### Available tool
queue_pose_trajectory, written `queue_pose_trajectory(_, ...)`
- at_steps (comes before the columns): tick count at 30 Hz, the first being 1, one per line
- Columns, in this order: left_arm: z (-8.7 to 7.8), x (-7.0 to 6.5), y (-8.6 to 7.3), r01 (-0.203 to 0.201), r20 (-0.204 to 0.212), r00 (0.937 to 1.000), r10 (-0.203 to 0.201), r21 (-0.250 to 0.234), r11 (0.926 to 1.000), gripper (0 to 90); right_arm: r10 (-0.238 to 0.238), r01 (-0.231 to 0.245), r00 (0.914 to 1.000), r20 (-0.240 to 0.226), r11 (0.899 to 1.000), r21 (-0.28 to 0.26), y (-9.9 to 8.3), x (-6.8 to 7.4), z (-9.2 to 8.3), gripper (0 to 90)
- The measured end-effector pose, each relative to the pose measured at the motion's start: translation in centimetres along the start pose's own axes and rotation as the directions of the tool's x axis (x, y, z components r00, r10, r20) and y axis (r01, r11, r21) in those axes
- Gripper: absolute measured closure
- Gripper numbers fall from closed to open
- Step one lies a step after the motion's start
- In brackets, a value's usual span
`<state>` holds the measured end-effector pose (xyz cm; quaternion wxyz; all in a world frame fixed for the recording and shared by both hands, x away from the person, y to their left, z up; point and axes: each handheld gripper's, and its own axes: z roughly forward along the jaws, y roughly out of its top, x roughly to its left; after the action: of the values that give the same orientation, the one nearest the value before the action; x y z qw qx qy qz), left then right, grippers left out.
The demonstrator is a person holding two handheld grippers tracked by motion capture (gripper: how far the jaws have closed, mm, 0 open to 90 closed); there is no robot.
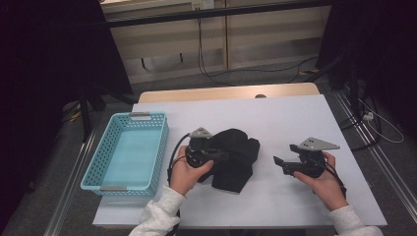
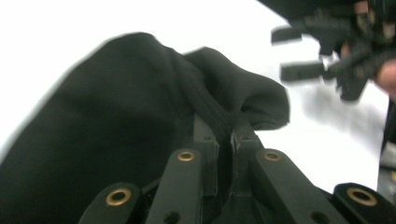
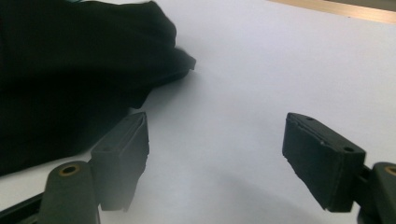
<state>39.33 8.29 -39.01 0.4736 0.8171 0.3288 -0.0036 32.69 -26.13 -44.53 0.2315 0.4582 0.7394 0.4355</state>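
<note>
Your left gripper (image 1: 221,153) has a fold of the black, soft cloth garment (image 1: 236,160) pinched between its jaws, while the turquoise perforated plastic basket (image 1: 147,167) at the left of the white table top (image 1: 295,118) stands with nothing inside. In the left gripper view the two black jaws are pressed nearly together on a ribbed ridge of that fabric (image 2: 140,116), which bunches up around them. So the pick-up looks done; by the look of it, carrying the garment to the basket and letting go are what is left, if the basket is indeed its destination.

The garment lies crumpled near the middle of the table, just right of the basket and apart from it, with most of its bulk on the surface.

Your left hand (image 1: 187,172) grips its tool from the near side, forearm in a pale sleeve coming in from the near edge, the tool pointing right into the cloth. Your right hand (image 1: 322,179) holds the right gripper (image 1: 279,163) low over bare table to the right of the garment, pointing left toward it. Its jaws stand well parted with nothing between them, and its own view shows the left fingertip (image 3: 122,154) close to the cloth's edge without pressing it.
</note>
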Motion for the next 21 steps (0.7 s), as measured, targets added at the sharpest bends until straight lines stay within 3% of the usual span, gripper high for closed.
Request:
queue_pose_trajectory(6, -1.8, 1.8, 0.1, 0.058, -0.038, 0.9975, -0.060, -0.054, 0.9969, 84.6, -0.027, 0.027, 0.9992, -0.030, 0.999, 0.018, 0.2, 1.2, 1.2, 22.4)
queue_pose_trajectory(21, -3.1, 3.0, -0.5, 0.087, -0.083, 0.9923, -0.092, -0.058, 0.9945, 84.5, -0.052, 0.056, 0.9966, -0.064, 0.996, 0.065, 1.6, 2.8, 5.6, 27.0)
